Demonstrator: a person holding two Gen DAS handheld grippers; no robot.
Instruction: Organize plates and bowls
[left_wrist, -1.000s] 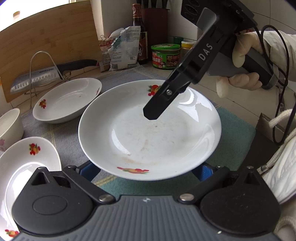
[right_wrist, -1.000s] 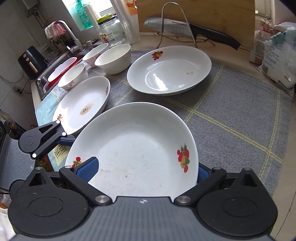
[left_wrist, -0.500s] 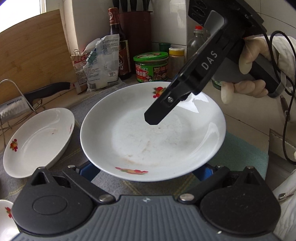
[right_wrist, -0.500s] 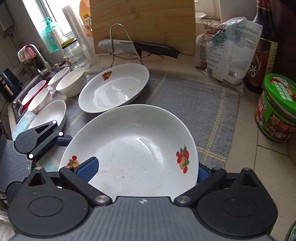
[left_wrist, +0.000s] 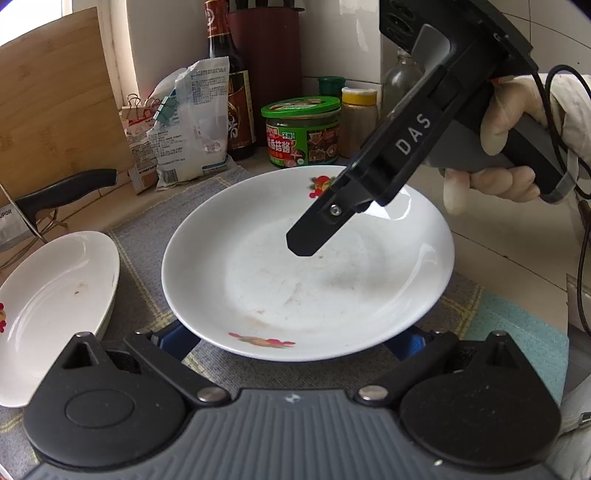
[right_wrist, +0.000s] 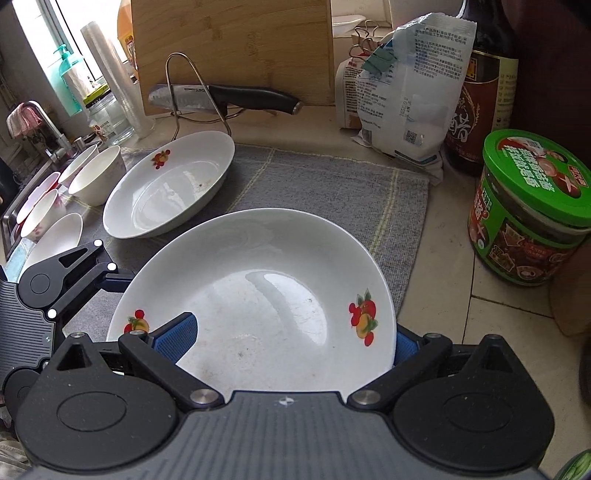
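Note:
A large white plate with fruit prints (left_wrist: 314, 273) is carried above the grey mat. My right gripper (right_wrist: 284, 339) is shut on the plate (right_wrist: 258, 295), one finger (right_wrist: 177, 334) over the rim and one under it. In the left wrist view its upper finger (left_wrist: 317, 229) lies across the plate. My left gripper (left_wrist: 291, 339) sits open below the plate's near rim, its blue pads mostly hidden. A second white plate (right_wrist: 170, 184) lies on the mat to the left, also in the left wrist view (left_wrist: 55, 306).
Several bowls (right_wrist: 96, 177) stand at the mat's far left by the sink. A knife (right_wrist: 229, 98) rests on a wire rack before a wooden board (right_wrist: 232, 48). A green-lidded jar (right_wrist: 532, 206), bags (right_wrist: 402, 99) and a sauce bottle (right_wrist: 480, 92) stand at right.
Both grippers and the held plate have moved right along the counter, toward the jar and bottles. The second plate and bowls have slid left in view.

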